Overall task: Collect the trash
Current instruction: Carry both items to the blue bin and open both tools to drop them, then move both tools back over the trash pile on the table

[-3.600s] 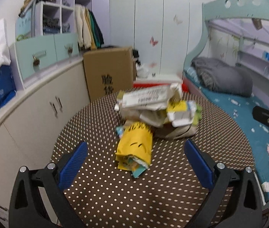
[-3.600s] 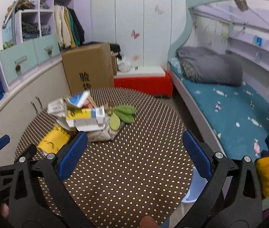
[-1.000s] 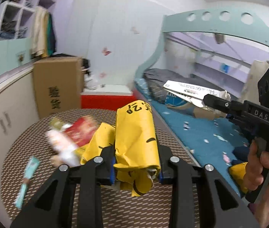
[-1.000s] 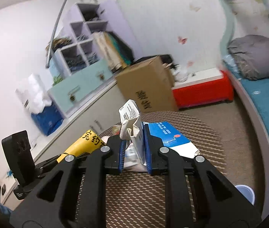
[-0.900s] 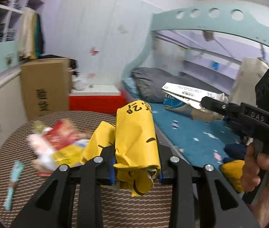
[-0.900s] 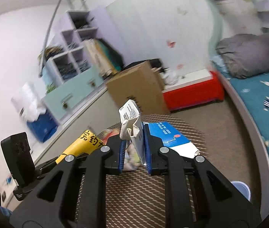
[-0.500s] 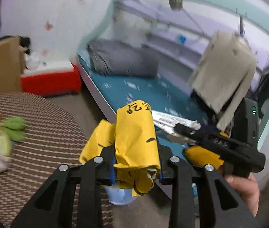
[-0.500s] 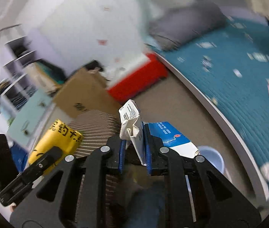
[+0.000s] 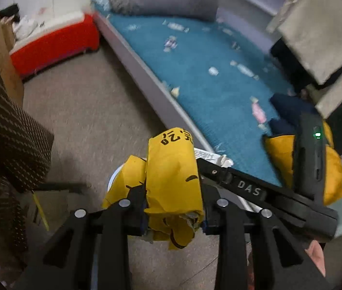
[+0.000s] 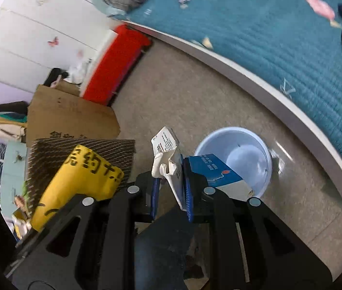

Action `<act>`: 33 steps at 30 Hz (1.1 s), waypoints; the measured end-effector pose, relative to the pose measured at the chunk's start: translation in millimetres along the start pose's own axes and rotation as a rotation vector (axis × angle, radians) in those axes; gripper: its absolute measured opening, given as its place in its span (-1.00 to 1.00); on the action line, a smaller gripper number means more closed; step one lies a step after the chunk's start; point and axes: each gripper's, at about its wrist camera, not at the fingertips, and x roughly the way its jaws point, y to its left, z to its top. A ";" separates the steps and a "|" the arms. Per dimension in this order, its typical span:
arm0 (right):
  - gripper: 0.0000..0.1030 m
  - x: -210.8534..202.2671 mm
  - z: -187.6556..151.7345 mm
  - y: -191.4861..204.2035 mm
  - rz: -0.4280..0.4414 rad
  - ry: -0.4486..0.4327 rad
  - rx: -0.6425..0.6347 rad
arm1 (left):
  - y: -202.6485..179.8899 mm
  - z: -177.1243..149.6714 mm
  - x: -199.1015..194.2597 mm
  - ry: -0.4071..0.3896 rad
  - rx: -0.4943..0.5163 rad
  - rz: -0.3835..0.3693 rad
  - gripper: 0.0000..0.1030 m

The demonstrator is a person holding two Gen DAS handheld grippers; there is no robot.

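My left gripper (image 9: 174,213) is shut on a crumpled yellow paper bag (image 9: 173,176) with black writing. It hangs over the floor beside the table. The same bag shows in the right wrist view (image 10: 79,181). My right gripper (image 10: 171,191) is shut on a flattened white and blue carton (image 10: 168,154) and points down at a pale blue plastic bin (image 10: 243,149) on the floor. In the left wrist view the right gripper's body (image 9: 255,188) lies just right of the bag, and the bin is mostly hidden behind the bag.
The brown dotted table edge (image 9: 9,130) is at the left. A bed with a teal cover (image 9: 209,72) runs along the right. A red box (image 10: 115,65) and a cardboard box (image 10: 67,118) stand by the wall. Yellow cloth (image 9: 282,159) lies on the bed.
Both grippers closed on trash from the table, lifted it, then swung right and tilted down. The bin on the floor has come into view below them.
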 end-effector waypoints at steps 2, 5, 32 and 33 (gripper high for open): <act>-0.60 16.2 4.3 -13.3 -0.008 0.030 0.031 | 3.5 -2.2 22.4 0.044 -0.011 0.019 -0.37; -0.55 34.5 5.6 -32.4 -0.010 0.064 0.065 | 8.9 -6.3 45.4 0.090 -0.005 0.058 -0.12; 0.88 -64.6 -22.5 26.8 -0.092 -0.270 -0.097 | 14.2 -11.7 -62.8 -0.143 0.002 0.102 0.72; 0.88 -74.6 -25.5 37.4 -0.091 -0.293 -0.118 | 12.3 -12.8 -74.7 -0.160 0.010 0.077 0.72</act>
